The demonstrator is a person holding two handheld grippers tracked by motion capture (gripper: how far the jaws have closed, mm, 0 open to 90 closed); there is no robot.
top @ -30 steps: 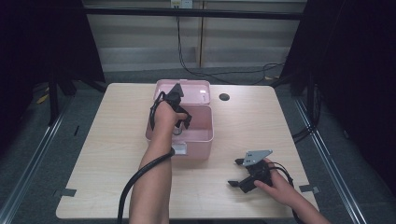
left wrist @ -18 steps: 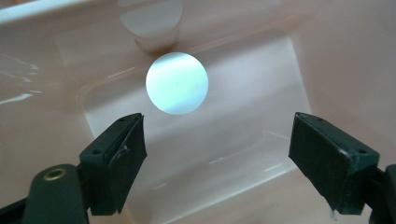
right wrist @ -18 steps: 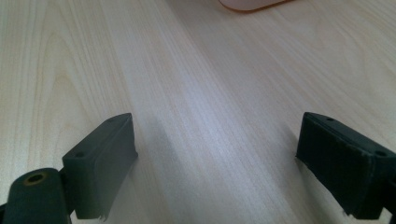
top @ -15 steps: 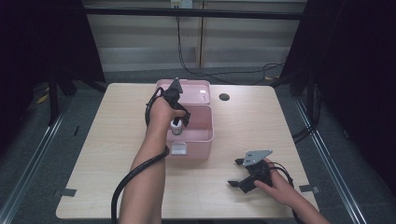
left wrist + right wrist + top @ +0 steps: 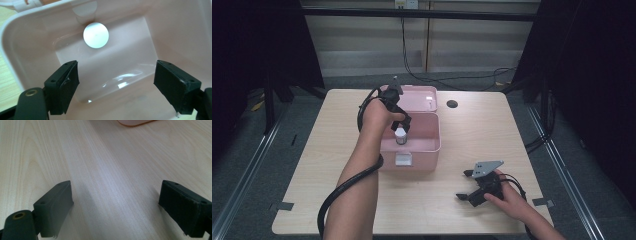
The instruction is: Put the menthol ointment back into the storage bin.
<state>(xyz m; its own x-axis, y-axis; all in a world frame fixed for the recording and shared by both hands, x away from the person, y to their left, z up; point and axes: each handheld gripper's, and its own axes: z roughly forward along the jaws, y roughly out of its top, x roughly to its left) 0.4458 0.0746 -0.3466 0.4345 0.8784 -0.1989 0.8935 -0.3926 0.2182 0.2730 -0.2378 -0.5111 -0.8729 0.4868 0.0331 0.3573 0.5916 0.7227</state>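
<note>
The white-capped bottle (image 5: pixel 96 35) was left upright inside the pink box (image 5: pixel 432 145), directly below the left gripper (image 5: pixel 116 82), whose jaws were spread and empty; the right gripper (image 5: pixel 120 207), likewise parted, was kept well apart from the box.

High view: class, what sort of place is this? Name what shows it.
Probably a lab or recording room: a bare wooden table ringed by dark curtains, cables along the floor, and a person working handheld grippers over a pink box.
</note>
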